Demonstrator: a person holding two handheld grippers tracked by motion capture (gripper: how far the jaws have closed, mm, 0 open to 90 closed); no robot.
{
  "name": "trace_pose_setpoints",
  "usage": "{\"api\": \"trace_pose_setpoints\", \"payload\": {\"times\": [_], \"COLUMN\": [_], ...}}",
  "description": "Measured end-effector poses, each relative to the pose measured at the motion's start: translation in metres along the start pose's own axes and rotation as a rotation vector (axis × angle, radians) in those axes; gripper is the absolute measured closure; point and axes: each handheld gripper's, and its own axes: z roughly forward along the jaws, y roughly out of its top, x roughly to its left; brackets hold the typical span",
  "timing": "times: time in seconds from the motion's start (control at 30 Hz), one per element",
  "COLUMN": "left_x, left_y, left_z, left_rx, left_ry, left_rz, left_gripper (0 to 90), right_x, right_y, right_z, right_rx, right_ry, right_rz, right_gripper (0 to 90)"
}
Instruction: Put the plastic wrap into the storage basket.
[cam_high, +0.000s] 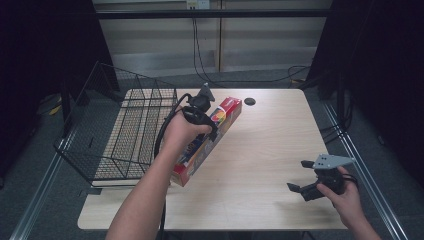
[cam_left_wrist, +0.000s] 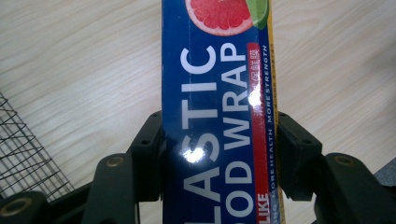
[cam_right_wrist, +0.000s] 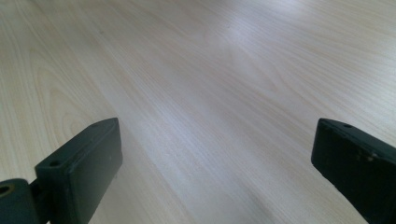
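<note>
A long blue and red box of plastic food wrap (cam_high: 220, 122) hangs tilted above the left middle of the wooden table (cam_high: 270, 150), held in my left gripper (cam_high: 210, 131). In the left gripper view both black jaws press the sides of the plastic wrap box (cam_left_wrist: 217, 107), with my left gripper (cam_left_wrist: 219, 154) shut on it. Over the table's front right corner a hand holds my right gripper (cam_high: 299, 176), jaws wide apart. Bare tabletop lies between the jaws of my right gripper (cam_right_wrist: 215, 158).
A black wire basket (cam_high: 125, 130) stands on the table's left side, close beside the held box; its mesh (cam_left_wrist: 23, 158) shows at the left. A small black disc (cam_high: 250, 101) lies near the far edge. Cables trail on the floor behind.
</note>
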Motion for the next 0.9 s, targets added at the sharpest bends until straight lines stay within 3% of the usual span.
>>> {"api": "trace_pose_setpoints", "payload": {"times": [0.07,0.13,0.2,0.47,0.7,0.8,0.83,0.87,0.9], "left_x": [0.002,0.003,0.006,0.011,0.016,0.017,0.019,0.018,0.019], "left_y": [0.0,-0.002,-0.002,-0.004,-0.005,-0.005,-0.005,-0.006,-0.006], "left_z": [-0.003,-0.005,-0.008,-0.018,-0.026,-0.032,-0.034,-0.035,-0.036], "left_rx": [-0.004,-0.006,-0.003,-0.006,-0.007,-0.015,-0.007,-0.018,-0.016], "left_ry": [0.002,0.0,0.003,0.008,0.01,0.015,0.013,0.018,0.018], "left_rz": [-0.001,-0.028,-0.004,-0.045,-0.052,-0.077,-0.043,-0.075,-0.077], "left_gripper": [44.6,44.6,44.6,44.6,44.6,44.6,44.6,44.6,44.6], "right_x": [0.0,0.0,0.0,0.001,0.0,0.001,0.001,0.001,0.001], "right_y": [0.0,0.0,0.0,0.001,0.001,0.001,0.001,0.001,0.001], "right_z": [0.0,0.0,-0.001,0.0,0.0,0.0,0.0,0.0,0.0], "right_rx": [0.001,-0.003,-0.004,-0.003,-0.003,-0.003,-0.003,-0.004,-0.003], "right_ry": [0.002,0.001,0.003,-0.001,-0.001,0.0,0.0,0.0,-0.001], "right_rz": [-0.001,0.0,0.002,0.0,0.003,0.001,0.0,-0.002,-0.001], "right_gripper": [1.8,1.8,1.8,1.8,1.8,1.8,1.8,1.8,1.8]}}
